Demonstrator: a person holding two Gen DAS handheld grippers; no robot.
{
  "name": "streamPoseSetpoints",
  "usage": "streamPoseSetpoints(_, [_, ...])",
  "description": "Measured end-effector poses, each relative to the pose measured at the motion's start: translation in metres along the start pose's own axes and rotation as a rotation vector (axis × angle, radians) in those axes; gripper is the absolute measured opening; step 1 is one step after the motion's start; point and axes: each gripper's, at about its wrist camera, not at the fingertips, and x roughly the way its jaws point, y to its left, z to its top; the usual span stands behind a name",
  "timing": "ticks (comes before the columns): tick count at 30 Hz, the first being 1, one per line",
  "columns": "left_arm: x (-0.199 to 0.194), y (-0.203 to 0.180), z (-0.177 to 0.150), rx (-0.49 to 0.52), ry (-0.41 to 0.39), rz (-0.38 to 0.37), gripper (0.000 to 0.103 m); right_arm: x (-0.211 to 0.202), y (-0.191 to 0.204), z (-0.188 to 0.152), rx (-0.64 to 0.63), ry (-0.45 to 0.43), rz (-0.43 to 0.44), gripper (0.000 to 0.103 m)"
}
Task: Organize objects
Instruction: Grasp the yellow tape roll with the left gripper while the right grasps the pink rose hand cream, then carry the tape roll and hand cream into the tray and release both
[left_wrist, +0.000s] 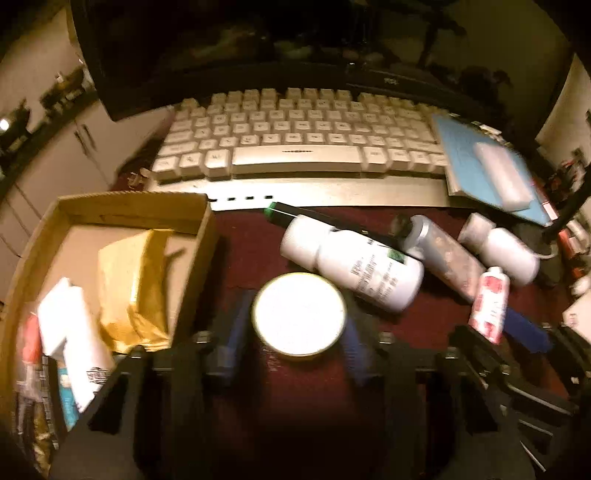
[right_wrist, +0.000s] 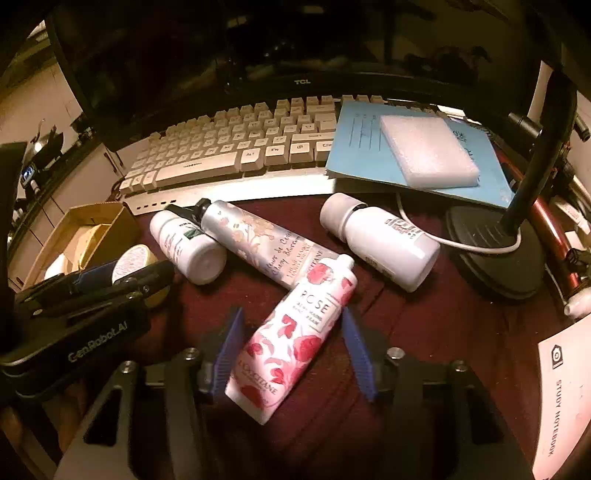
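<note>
step: picking up | left gripper (left_wrist: 299, 328) fingers astride round tin (left_wrist: 300, 316) on worktop (left_wrist: 251, 251), contact unclear | right gripper (right_wrist: 291, 343) fingers gape around rose tube (right_wrist: 291, 339) | next: pinch, carry to cardboard box (left_wrist: 205, 236)

Between the left gripper's (left_wrist: 295, 332) blue ribbed plastic pads sits a round tin (left_wrist: 300, 316) with a smooth, glossy pale lid and a yellowish rim. To its left a matt brown cardboard box (left_wrist: 110, 210) holds a crinkled, shiny yellow packet (left_wrist: 129, 288). Just beyond, a white plastic bottle (left_wrist: 354, 264) looks smooth with a slight sheen. Between the right gripper's (right_wrist: 291, 350) blue pads lies a glossy rose-printed plastic tube (right_wrist: 295, 332); beyond it a pale floral tube (right_wrist: 258, 243) with a satin finish. All rest on a matt dark red cloth (right_wrist: 424, 332). Further off, a matt blue paper notebook (right_wrist: 369, 155) bears a white, rough foam block (right_wrist: 428, 147).
</note>
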Motion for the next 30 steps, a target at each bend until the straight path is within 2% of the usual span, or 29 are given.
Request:
streamPoseSetpoints(4, [-0.005, 0.001, -0.005, -0.010, -0.018, -0.030, 0.040, -0.002, 0.001, 0.000, -0.011, 0.007, 0.008, 0.043])
streamPoseSetpoints(12, [-0.032, -0.004, -0.040, 0.018, -0.020, -0.102, 0.040, -0.019, 0.002, -0.016, -0.024, 0.017, 0.106, 0.032])
streamPoseSetpoints(18, [-0.060, 0.004, -0.064, -0.014, -0.047, -0.118, 0.040, -0.043, 0.022, -0.026, -0.105, -0.040, 0.115, 0.031])
streamPoseSetpoints(21, [-0.076, 0.009, -0.071, -0.026, -0.084, -0.134, 0.040, -0.049, 0.025, -0.027, -0.111, -0.046, 0.134, 0.031])
streamPoseSetpoints(30, [-0.100, 0.021, -0.088, -0.079, -0.099, -0.190, 0.040, -0.057, 0.027, -0.033, -0.112, -0.074, 0.161, 0.031])
